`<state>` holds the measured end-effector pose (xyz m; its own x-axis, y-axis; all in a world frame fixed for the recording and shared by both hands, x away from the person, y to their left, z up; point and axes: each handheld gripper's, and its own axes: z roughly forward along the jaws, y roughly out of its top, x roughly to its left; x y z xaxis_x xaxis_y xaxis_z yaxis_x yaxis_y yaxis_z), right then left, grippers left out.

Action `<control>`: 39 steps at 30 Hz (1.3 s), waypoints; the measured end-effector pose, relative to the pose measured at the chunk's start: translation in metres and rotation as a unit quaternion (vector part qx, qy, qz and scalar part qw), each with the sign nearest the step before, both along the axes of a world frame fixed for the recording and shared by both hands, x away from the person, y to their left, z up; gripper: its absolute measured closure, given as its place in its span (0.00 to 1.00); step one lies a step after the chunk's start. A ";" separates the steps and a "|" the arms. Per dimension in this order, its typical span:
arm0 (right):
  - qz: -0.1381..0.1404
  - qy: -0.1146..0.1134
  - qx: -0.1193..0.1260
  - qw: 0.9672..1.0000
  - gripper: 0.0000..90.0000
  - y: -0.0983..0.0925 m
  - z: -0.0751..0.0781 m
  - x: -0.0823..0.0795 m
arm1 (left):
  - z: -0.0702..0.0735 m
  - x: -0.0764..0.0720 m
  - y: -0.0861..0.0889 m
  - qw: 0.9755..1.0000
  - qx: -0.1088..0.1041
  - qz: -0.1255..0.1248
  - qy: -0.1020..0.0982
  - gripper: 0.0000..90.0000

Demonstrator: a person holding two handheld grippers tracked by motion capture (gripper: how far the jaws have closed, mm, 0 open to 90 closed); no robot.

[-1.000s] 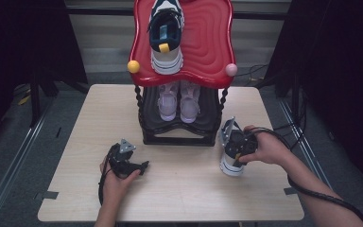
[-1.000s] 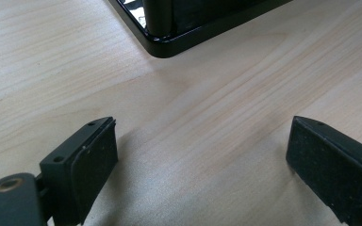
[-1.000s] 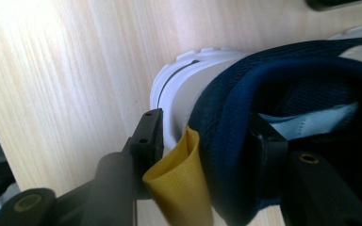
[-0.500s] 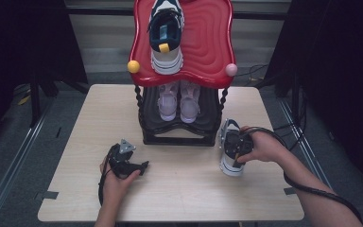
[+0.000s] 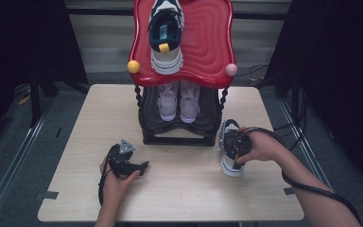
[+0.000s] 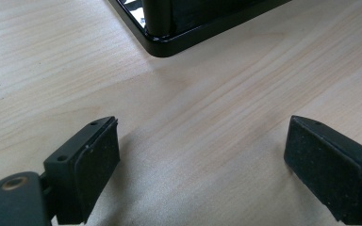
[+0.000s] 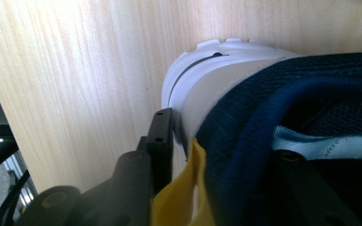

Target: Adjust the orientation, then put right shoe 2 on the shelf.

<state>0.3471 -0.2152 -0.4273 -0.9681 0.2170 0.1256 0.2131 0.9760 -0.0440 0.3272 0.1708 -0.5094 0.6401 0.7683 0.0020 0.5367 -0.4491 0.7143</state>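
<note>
While no writing reads, right claw has just closed on sneaker.

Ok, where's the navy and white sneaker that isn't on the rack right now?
In the high view the navy and white sneaker stands on the table at the right, just off the shoe rack's front right corner, with the right gripper closing on its heel.

The right tool came down a little onto the navy and white sneaker that stood on the tabletop beside the rack, and its jaws were closing on the shoe's heel collar. In the right gripper view one jaw lay against the outside of the white heel while the other sat inside the shoe's opening, beside the yellow pull tab.
</note>
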 end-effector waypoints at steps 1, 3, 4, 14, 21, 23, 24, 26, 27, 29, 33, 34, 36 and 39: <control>-0.001 0.001 0.004 1.000 0.74 -0.001 0.000 0.000 | 0.000 0.000 0.000 1.000 -0.003 0.001 0.001 0.12; -0.003 0.001 0.005 1.000 0.74 -0.001 0.000 0.000 | 0.000 0.000 0.000 1.000 -0.004 0.002 0.001 0.12; -0.001 0.001 0.004 1.000 0.74 -0.002 0.001 0.000 | 0.000 0.000 0.000 1.000 -0.004 0.002 0.001 0.12; -0.004 0.006 0.023 1.000 0.80 -0.004 0.000 0.000 | -0.001 0.000 -0.001 1.000 -0.010 0.007 -0.001 0.12; 0.000 0.008 0.029 1.000 0.81 -0.007 0.002 -0.002 | -0.001 -0.001 -0.001 1.000 -0.012 0.009 -0.001 0.12; -0.001 0.005 0.028 1.000 0.81 -0.008 0.004 -0.003 | -0.001 -0.001 -0.001 1.000 -0.012 0.010 -0.001 0.12; -0.005 0.005 0.026 1.000 0.81 -0.008 0.005 -0.004 | -0.001 -0.001 -0.001 1.000 -0.013 0.009 0.000 0.12; 0.001 0.002 0.027 1.000 0.82 -0.010 0.009 -0.003 | -0.001 -0.001 -0.001 1.000 -0.011 0.008 0.000 0.12; -0.002 0.000 0.029 1.000 0.82 -0.011 0.010 -0.003 | -0.001 -0.001 -0.001 1.000 -0.011 0.008 0.000 0.12; 0.001 -0.004 0.032 0.999 0.82 -0.012 0.014 -0.003 | -0.001 -0.001 -0.001 1.000 -0.011 0.008 0.000 0.12; 0.008 -0.003 0.032 0.999 0.82 -0.013 0.022 -0.003 | -0.001 -0.001 -0.001 1.000 -0.011 0.009 0.001 0.12; 0.010 -0.005 0.034 0.999 0.82 -0.013 0.023 -0.003 | -0.001 -0.001 -0.001 1.000 -0.011 0.009 0.001 0.12; 0.004 -0.004 0.026 1.000 0.82 -0.012 0.025 -0.004 | -0.001 -0.001 -0.001 1.000 -0.011 0.009 0.000 0.12; 0.019 -0.005 0.034 0.999 0.82 -0.012 0.030 -0.002 | -0.001 -0.001 -0.001 1.000 -0.010 0.008 0.000 0.12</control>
<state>0.3447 -0.2273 -0.3972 -0.9765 0.1720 0.1299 0.1767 0.9839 0.0253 0.3266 0.1700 -0.5101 0.6277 0.7784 -0.0143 0.5440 -0.4255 0.7232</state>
